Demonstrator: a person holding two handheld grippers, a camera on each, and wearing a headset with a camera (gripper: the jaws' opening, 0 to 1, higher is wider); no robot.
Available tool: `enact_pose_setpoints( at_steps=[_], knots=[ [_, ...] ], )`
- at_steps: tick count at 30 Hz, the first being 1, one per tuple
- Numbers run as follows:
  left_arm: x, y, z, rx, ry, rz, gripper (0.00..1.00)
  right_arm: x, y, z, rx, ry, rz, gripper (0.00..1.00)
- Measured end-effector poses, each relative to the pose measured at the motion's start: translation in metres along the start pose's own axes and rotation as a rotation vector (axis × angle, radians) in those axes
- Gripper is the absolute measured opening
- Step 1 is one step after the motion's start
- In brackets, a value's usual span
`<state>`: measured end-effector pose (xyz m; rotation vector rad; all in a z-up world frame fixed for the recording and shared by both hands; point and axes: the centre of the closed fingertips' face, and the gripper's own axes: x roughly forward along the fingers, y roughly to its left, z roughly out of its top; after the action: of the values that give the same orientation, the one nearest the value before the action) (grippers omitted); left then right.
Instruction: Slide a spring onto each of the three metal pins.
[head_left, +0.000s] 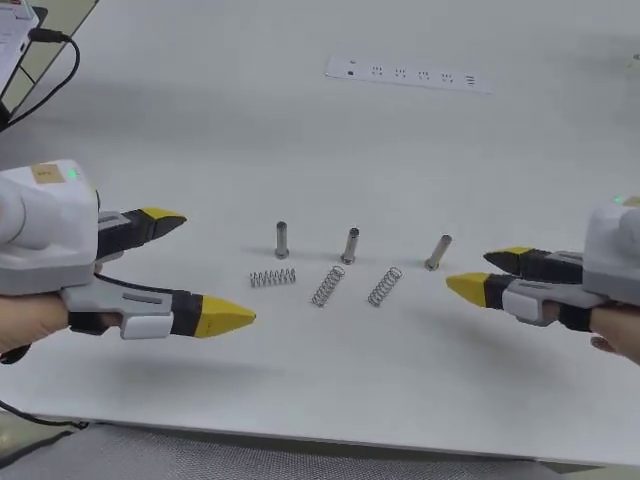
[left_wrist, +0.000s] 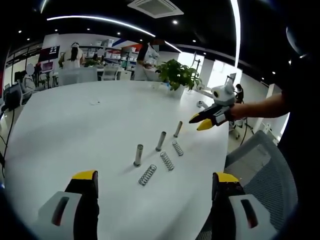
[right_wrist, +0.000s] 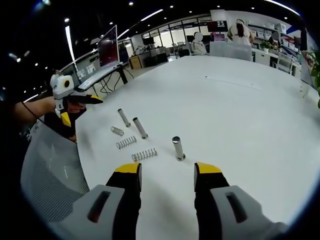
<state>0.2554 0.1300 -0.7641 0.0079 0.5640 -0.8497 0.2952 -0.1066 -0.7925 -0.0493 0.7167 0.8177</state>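
Head view: three springs (head_left: 327, 285) lie loose beside bare metal pins (head_left: 350, 245), none fitted; left gripper (head_left: 220, 267) and right gripper (head_left: 466, 270) gape empty.

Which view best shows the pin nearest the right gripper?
Right gripper view: the pin stands large and clear just ahead of its open jaws. The head view shows it small, at the row's right end; the left gripper view, smaller, farthest away.

Your left hand-held gripper (head_left: 212, 267), right hand-held gripper (head_left: 471, 272): yellow tips, black behind, white-grey bodies | pins (head_left: 281, 240): silver-grey | springs (head_left: 272, 278): silver | tabletop (head_left: 400, 160): white
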Motion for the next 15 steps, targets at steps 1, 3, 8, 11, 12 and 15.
enact_pose_setpoints(
  at_steps=[1,3,8,11,12,15],
  knots=[
    [0.0,0.0,0.0,0.0,0.0,0.001,0.92,0.0,0.001,-0.001,0.004,0.002,0.004,0.41],
    [0.0,0.0,0.0,-0.001,0.0,0.002,0.91,-0.001,0.004,-0.004,0.004,0.009,0.009,0.4],
    [0.0,0.0,-0.002,-0.005,0.003,0.001,0.91,-0.001,0.009,-0.008,0.015,0.027,0.023,0.38],
    [-0.001,0.0,-0.002,-0.006,0.001,0.0,0.91,0.001,0.017,-0.008,0.032,0.026,0.035,0.35],
    [-0.001,0.0,-0.002,-0.006,0.0,0.001,0.91,0.002,0.019,-0.009,0.037,0.028,0.041,0.34],
    [-0.001,0.0,-0.002,-0.007,0.0,0.001,0.91,0.006,0.026,-0.01,0.04,0.042,0.051,0.34]
  ],
)
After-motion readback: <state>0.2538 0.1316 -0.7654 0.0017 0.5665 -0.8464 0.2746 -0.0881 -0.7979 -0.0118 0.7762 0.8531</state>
